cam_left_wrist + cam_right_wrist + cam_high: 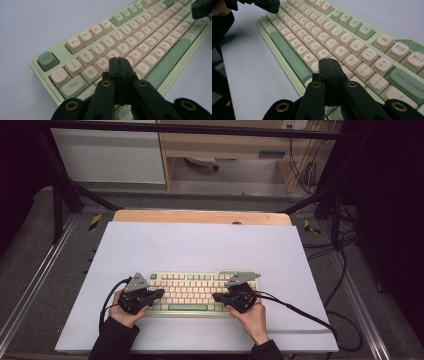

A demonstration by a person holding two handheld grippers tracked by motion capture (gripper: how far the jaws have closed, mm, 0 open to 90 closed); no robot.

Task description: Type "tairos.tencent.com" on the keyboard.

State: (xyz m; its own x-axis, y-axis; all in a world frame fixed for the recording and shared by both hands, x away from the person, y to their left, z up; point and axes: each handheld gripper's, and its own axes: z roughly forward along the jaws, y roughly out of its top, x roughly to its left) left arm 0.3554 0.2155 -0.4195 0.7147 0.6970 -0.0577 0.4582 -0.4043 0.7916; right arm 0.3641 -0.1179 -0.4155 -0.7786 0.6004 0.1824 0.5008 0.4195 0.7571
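A pale green keyboard [200,292] with cream keys lies on the white sheet near the table's front. My left gripper [160,293] is shut and empty, its tips over the keyboard's left end. In the left gripper view the closed tips [119,60] hover above the keyboard's [150,37] letter keys near D and X. My right gripper [216,296] is shut too, pointing left over the keyboard's right part. From its own view, the right gripper [329,60] hangs over the keys below K and L on the keyboard [332,37]. Whether either tip touches a key I cannot tell.
The white sheet [200,245] covers a wooden table top [200,216]. Black cables [300,312] trail from both grippers across the sheet. A dark metal frame [60,195] and floor cables surround the table. The other gripper's tip [201,8] shows at the far end.
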